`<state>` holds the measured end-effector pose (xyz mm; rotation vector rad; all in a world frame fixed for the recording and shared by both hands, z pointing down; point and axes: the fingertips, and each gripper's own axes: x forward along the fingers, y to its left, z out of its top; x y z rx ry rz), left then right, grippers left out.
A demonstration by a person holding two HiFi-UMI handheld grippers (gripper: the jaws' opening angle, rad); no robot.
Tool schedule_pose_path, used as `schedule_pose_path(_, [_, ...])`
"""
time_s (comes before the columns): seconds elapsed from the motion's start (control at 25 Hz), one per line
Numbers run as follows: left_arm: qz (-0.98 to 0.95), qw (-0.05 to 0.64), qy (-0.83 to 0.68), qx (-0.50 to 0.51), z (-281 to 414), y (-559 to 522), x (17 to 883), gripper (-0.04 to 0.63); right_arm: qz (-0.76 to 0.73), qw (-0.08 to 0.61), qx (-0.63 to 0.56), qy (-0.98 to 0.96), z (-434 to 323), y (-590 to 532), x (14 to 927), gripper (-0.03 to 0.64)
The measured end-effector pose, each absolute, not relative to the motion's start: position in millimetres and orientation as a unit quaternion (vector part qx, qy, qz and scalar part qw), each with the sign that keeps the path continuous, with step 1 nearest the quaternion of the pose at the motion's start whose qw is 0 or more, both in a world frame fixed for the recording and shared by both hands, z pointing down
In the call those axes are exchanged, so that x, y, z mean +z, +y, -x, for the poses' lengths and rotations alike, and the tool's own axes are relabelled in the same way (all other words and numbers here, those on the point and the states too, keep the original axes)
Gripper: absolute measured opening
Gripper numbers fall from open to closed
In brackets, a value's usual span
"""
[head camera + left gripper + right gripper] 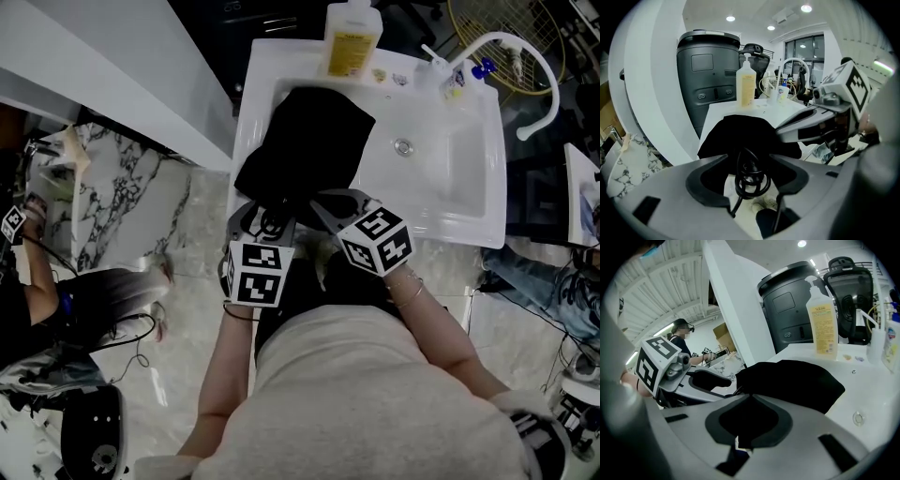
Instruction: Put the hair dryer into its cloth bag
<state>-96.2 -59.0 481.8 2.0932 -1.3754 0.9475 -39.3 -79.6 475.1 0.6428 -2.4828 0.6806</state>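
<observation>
The black cloth bag (pixel 309 141) lies over the left part of the white sink (pixel 469 216), its mouth toward me. A coil of black power cord (pixel 751 180) hangs out at the bag's near edge, between the jaws of my left gripper (pixel 258 217), which stand open with neither jaw pressing on it. My right gripper (pixel 323 204) sits just right of it, shut on the bag's near edge (pixel 792 380). The hair dryer's body shows in no view. In the left gripper view the right gripper (pixel 806 124) reaches in from the right.
A yellow soap bottle (pixel 352 37) stands at the sink's back rim, with a white curved faucet (pixel 525 66) and small bottles at the back right. A dark bin (pixel 710 70) stands behind the sink. A marble surface (pixel 122 206) and another person are at left.
</observation>
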Motion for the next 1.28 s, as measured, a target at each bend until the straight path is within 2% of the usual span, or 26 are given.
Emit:
schedule_pose_path(0.28, [-0.754,0.252,-0.469,0.385,97.6,-27.6,500.4,0.247,-0.232,0.242,0.248,-0.909,41.2,-79.5,475.7,0.012])
schedule_pose_path(0.64, [-0.75,0.199,-0.458,0.434,100.3,-27.3,505.8,0.192,-0.228,0.249,0.239,-0.911,42.4,-78.8,476.2,0.012])
schedule_pose_path(0.8, [-0.754,0.205,-0.466,0.415,100.4,-35.0,499.9,0.176,-0.218,0.248,0.245,-0.912,48.8,-76.2,476.7,0.012])
schedule_pose_path(0.84, [-0.755,0.201,-0.47,0.411,99.8,-38.0,497.3,0.158,-0.216,0.247,0.246,-0.912,50.2,-75.4,476.1,0.012])
schedule_pose_path(0.88, [-0.756,0.195,-0.473,0.409,98.6,-41.5,495.8,0.112,-0.214,0.245,0.247,-0.913,51.2,-75.0,475.2,0.012])
schedule_pose_path(1.12, [-0.759,0.189,-0.467,0.412,92.0,-59.3,498.8,0.101,-0.206,0.241,0.247,-0.916,57.0,-74.8,472.2,0.012])
schedule_pose_path(1.28, [-0.76,0.218,-0.47,0.393,90.6,-67.8,498.3,0.101,-0.201,0.24,0.246,-0.917,56.0,-75.5,471.7,0.012])
